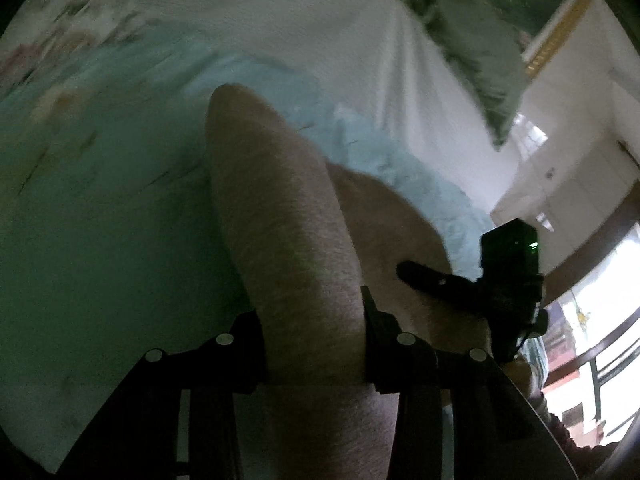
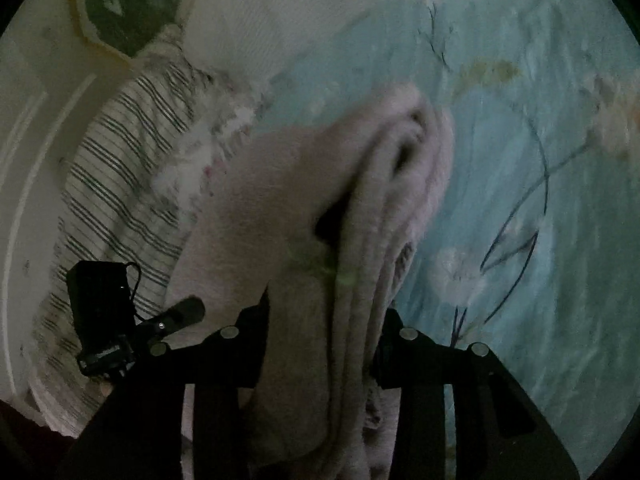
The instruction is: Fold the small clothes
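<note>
Left wrist view: sits just behind the left hand-held gripper, facing forward and down along its fingers at the bed. Very near; the cloth fills the frame centre. The right hand-held gripper shows at near right.

Right wrist view: same mounting on its own fingers, equally close, facing down at the bed; the other gripper shows at near left.

Shared: cloth, teal floral cover, white sheet at far side.
</note>
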Available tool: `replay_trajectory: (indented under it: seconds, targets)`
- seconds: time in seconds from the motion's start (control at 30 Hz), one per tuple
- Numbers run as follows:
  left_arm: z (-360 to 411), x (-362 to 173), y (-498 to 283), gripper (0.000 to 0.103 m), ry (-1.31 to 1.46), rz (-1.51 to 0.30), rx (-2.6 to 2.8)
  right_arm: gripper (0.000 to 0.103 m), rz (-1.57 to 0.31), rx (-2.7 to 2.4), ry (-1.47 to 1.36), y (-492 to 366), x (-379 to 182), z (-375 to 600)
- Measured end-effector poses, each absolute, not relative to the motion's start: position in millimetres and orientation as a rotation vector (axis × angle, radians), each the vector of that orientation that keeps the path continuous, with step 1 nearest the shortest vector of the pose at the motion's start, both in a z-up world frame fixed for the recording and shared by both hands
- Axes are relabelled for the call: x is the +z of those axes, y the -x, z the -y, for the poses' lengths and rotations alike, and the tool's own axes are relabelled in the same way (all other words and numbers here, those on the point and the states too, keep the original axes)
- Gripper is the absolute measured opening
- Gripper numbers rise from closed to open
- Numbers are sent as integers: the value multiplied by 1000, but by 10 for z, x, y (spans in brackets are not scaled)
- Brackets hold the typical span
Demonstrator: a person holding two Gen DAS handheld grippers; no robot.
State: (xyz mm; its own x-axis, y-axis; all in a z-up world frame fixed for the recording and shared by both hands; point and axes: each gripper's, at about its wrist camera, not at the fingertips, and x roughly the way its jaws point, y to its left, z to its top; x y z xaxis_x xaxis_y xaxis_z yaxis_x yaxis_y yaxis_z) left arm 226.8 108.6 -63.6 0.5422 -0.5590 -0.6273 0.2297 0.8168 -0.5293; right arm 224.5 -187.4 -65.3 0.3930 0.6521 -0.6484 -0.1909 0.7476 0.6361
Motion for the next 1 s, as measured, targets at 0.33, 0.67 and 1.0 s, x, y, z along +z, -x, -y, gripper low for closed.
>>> replay_trajectory:
  seconds: [0.33, 0.67, 1.0]
  targets:
    - [-1117, -921, -2276, 62, 361, -949, -374, 62, -1019, 413, -478, -2090, -427, 2055]
    - [-1243, -429, -1712, 47, 271, -806, -450, 18, -1016, 371, -422, -2415, -265, 1851]
    - [-941, -719, -1453, 29, 147, -886, -558, 21, -1028, 343, -392, -2472, -331, 1880]
